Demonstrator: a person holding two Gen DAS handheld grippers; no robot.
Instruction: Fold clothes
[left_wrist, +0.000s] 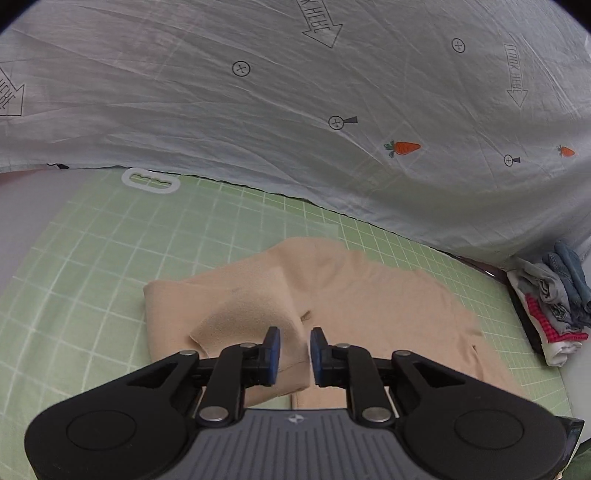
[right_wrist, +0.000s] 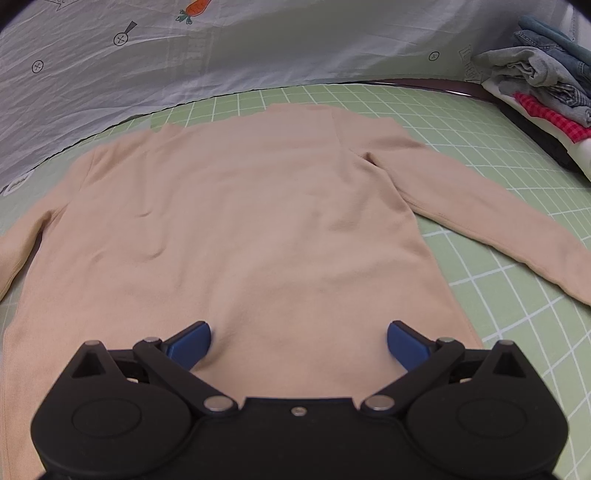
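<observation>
You are working the left sleeve fold — your left claw is standing part-spread around a raised fold of the beige sweater, seemingly no longer pinching it. Your right claw is spread wide, pressing the near hem. The sweater is lying flat on the green gridded surface, right sleeve outstretched — that sleeve is waiting next.

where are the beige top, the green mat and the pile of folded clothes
beige top (right_wrist: 251, 206): right wrist view, middle of its body
green mat (left_wrist: 110, 258): left wrist view, bare grid left of the top
folded clothes (right_wrist: 546, 85): right wrist view, denim in the pile
</observation>
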